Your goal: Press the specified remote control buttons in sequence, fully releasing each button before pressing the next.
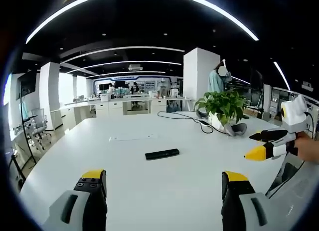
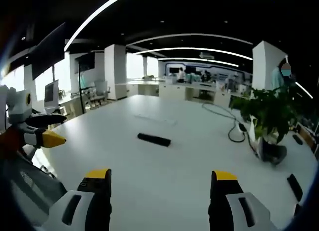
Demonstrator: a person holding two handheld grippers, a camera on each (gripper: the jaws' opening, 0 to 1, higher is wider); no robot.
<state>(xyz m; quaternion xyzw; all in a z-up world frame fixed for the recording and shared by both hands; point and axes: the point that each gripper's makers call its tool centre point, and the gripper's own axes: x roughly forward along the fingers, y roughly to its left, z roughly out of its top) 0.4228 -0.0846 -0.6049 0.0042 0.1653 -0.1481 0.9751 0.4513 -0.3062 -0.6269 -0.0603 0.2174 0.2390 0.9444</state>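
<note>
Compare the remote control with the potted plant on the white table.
The remote control is a flat black bar lying on the table; the potted plant stands upright, green and leafy. The remote lies mid-table by itself; the plant stands toward the edge, with a black cable running beside it. Both rest on the same table, untouched by either tongs.

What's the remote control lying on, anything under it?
The remote control lies flat on the bare white table. Nothing shows beneath it; its underside is hidden.
</note>
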